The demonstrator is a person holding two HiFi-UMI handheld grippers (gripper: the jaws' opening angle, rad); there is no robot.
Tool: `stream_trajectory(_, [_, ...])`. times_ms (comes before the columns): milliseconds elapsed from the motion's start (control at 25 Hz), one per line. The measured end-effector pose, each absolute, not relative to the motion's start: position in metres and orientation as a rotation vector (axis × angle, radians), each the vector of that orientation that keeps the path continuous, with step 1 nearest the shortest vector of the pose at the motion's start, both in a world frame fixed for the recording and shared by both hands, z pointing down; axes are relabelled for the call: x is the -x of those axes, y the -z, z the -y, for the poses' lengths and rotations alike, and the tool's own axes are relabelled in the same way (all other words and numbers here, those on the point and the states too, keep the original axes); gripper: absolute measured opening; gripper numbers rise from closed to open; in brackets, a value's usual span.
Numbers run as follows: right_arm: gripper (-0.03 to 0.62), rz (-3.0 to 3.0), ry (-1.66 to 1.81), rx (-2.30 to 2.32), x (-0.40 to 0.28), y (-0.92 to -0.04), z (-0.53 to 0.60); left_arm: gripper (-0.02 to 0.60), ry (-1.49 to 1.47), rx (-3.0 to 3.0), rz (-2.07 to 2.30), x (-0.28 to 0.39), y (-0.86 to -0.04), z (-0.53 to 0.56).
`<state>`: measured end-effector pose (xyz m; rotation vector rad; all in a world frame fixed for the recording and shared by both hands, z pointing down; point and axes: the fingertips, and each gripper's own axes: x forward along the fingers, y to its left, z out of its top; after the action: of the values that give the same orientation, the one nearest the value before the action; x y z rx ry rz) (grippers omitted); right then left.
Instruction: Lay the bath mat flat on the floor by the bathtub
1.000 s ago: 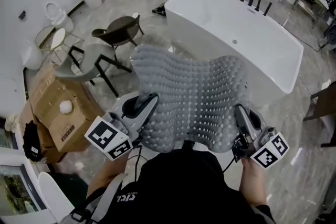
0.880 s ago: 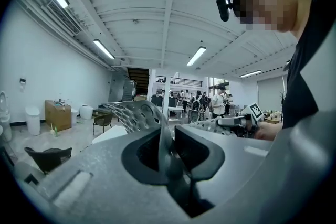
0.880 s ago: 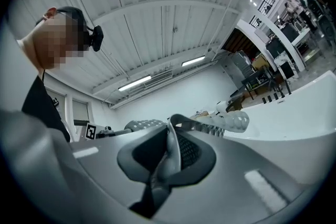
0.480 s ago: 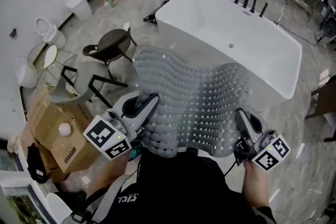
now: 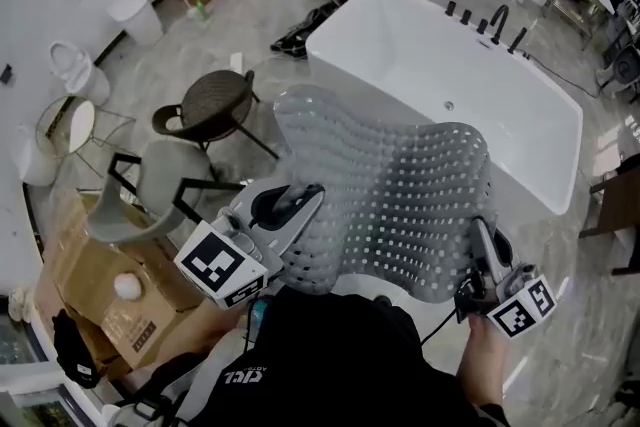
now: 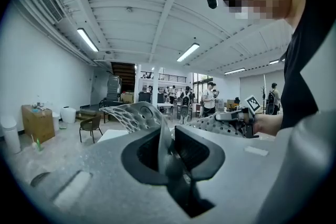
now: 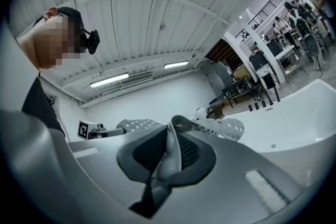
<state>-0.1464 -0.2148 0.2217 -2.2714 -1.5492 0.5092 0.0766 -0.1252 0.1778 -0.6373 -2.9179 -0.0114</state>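
Grey marbled floor runs across the head view, with a white freestanding bathtub at the upper right and black taps on its far rim. On the left stand a round dark chair, a grey chair and some cardboard boxes. Farther back are a toilet and a white bin. The person holds the bath mat, grey, see-through and full of holes, up in the air in front of the body. It is spread between the two tools and sags in waves, and its far edge overlaps the near side of the tub. The left gripper grips the mat's near left edge and the right gripper its near right corner. No part of the mat touches the floor.

From the left gripper view, the jaws are closed tight on a fold of the mat's edge, which stands upright between them. The rest of the mat arches away towards the other tool, held in a hand at the right. People stand far back in the hall.

From the right gripper view, the jaws are likewise pinched on the mat's rim. The holed sheet curls off to the right, above the tub's white wall.
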Motion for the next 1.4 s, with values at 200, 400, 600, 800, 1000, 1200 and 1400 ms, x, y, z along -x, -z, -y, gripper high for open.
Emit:
stream_trajectory(200, [0.018, 1.621, -0.517, 2.213, 0.101, -0.215, 0.154, 0.054, 0.009, 0.563, 2.921, -0.121, -0.176, 0.053])
stream_trajectory(400, [0.018, 1.666, -0.548, 2.160, 0.086, -0.229, 0.122, 0.054, 0.024, 0.534, 2.926, -0.136, -0.187, 0.002])
stream_trajectory(600, [0.018, 1.654, -0.531, 2.143, 0.082, -0.245, 0.095, 0.054, 0.053, 0.518, 2.908, -0.130, -0.204, -0.030])
stream_trajectory(800, [0.018, 1.638, -0.533, 2.142, 0.085, -0.259, 0.076, 0.054, 0.091, 0.528, 2.893, -0.120, -0.224, -0.051])
stream_trajectory(1000, [0.018, 1.611, -0.525, 2.139, 0.094, -0.258, 0.065, 0.054, 0.108, 0.522, 2.883, -0.105, -0.220, -0.065])
stream_trajectory(1200, [0.017, 1.614, -0.523, 2.122, 0.104, -0.256, 0.067, 0.054, 0.108, 0.511, 2.873, -0.090, -0.215, -0.068])
stream_trajectory(1400, [0.017, 1.655, -0.518, 2.071, 0.097, -0.275, 0.039, 0.054, 0.123, 0.461, 2.866, -0.092, -0.237, -0.101])
